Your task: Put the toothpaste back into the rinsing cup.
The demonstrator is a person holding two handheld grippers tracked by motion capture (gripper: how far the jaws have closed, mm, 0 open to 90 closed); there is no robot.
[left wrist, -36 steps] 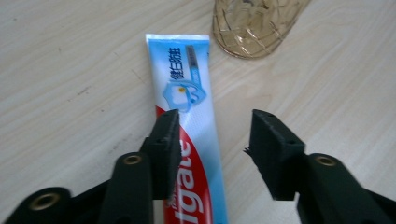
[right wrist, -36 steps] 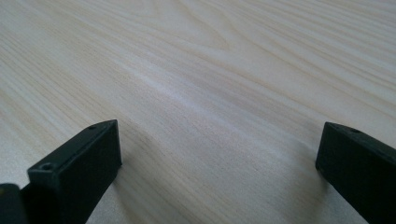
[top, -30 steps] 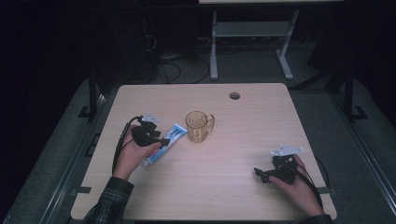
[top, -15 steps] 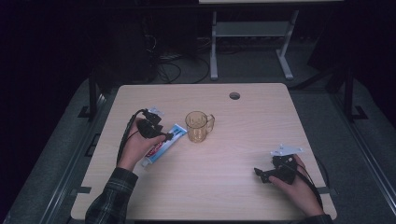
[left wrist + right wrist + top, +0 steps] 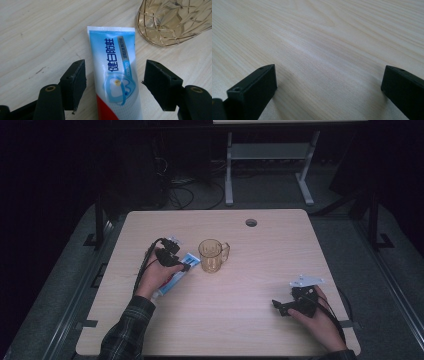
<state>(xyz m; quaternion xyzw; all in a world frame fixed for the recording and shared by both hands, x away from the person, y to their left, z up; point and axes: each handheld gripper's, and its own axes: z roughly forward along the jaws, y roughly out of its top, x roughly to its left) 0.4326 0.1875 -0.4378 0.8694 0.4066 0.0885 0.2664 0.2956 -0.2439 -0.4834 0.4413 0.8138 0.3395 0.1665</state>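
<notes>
L gripper (image 5: 184,265) sat over the toothpaste tube (image 5: 176,272), which lay flat on the counter (image 5: 260,250) in its left half, about midway between near & far edges. Tube ran diagonally: crimped blue end toward the glass mug (image 5: 212,255), red end back under the person's left hand (image 5: 156,276). In the left gripper view the tube (image 5: 115,72) lay between the two fingers (image 5: 75,82), w/ a gap on each side, pads not touching it; fingers wide apart, having just been opening. Crimped end stopped just short of the amber cut-glass mug (image 5: 172,20), near but apart. Mug stood upright, handle pointing toward the counter's right edge.

R gripper (image 5: 281,306) rested near the counter's near-right corner, held in the right hand (image 5: 320,317), well apart from tube & mug, grey plate on top. In the right gripper view its fingers (image 5: 254,90) stood wide apart over bare wood, nothing between them. Round cable hole (image 5: 251,222) near the far edge.
</notes>
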